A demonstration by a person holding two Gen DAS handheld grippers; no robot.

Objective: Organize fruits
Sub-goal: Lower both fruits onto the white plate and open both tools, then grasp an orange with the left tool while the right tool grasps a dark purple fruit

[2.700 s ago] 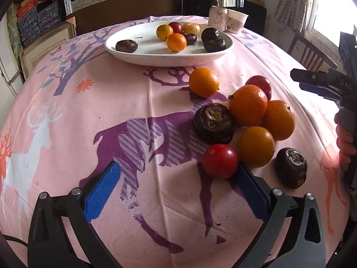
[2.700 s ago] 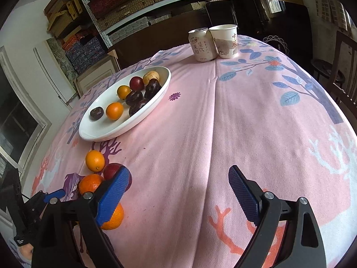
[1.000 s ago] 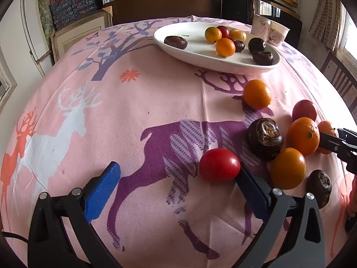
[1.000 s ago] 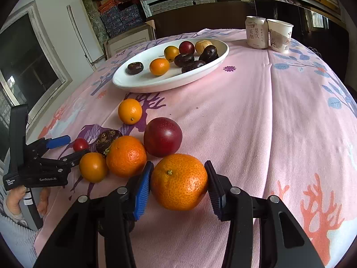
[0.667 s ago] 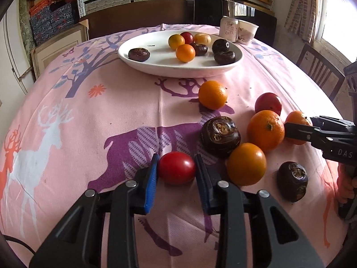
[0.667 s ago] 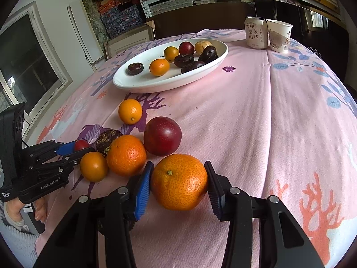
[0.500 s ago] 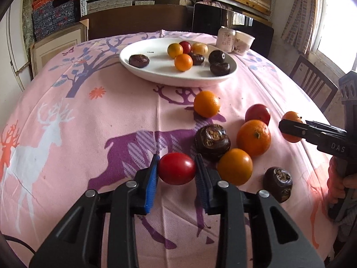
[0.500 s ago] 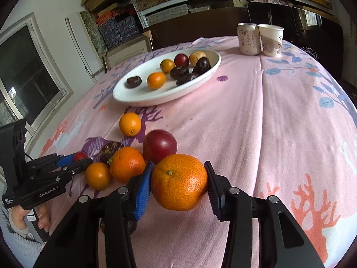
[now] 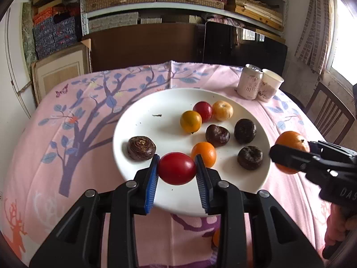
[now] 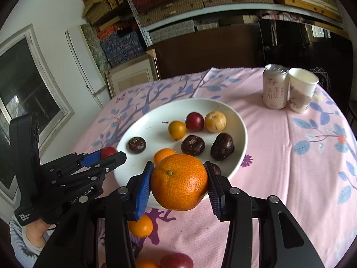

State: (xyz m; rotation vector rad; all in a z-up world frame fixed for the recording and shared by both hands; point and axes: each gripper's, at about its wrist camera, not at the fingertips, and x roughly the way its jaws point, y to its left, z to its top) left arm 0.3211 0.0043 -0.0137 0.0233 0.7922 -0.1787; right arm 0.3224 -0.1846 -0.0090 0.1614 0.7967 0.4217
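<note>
My left gripper is shut on a red tomato and holds it over the near edge of the white plate. My right gripper is shut on a large orange and holds it above the plate's near right rim. The orange also shows in the left wrist view, and the tomato in the right wrist view. The plate holds several small fruits: orange, red, yellow and dark brown ones.
A drink can and a paper cup stand at the table's far right. More fruit lies on the pink cloth below the grippers: a small orange and a red one. A wooden chair stands to the right.
Both grippers closed on their fruit, lifted it off the cloth and carried it forward to the plate. The plate now fills the middle of both views.
</note>
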